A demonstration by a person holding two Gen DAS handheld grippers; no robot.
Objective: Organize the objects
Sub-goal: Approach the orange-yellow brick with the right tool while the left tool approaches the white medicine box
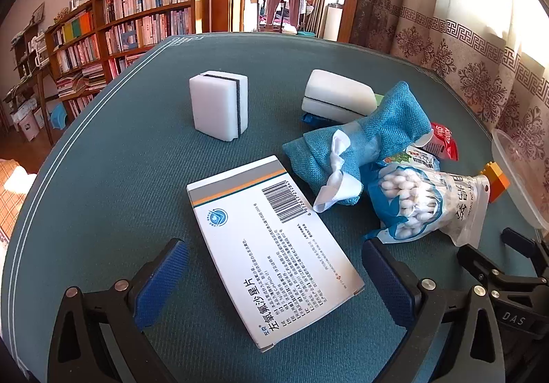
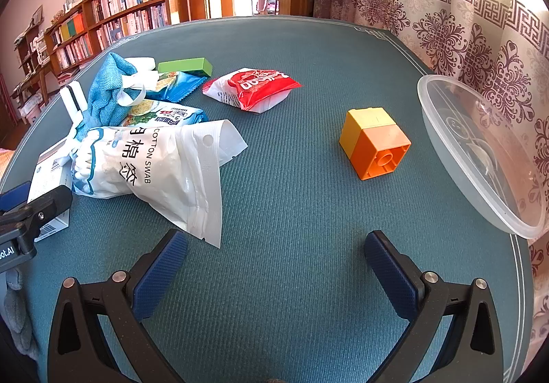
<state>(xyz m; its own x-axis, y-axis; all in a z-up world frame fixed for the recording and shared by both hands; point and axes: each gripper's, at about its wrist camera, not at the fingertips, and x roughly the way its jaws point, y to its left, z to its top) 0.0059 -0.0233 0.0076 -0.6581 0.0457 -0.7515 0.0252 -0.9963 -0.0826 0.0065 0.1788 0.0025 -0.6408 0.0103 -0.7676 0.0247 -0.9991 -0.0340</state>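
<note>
Ribbed teal cloth (image 2: 291,177), boxy plastic block (image 2: 375,141)

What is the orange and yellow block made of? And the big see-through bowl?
The orange and yellow block looks like hard, smooth plastic: glossy faces, moulded hollow socket. The see-through bowl seems thin clear plastic, slightly cloudy, with a rolled rim.

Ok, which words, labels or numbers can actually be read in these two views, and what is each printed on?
"左氧氟沙星片": white medicine box.
"COTTON SWAB": cotton swab bag.
"DAS": black tong frame.
"ot.AI", cut off at the frame edge: other tong frame.
Box small print, barcode digits, red packet lettering: unreadable.
</note>
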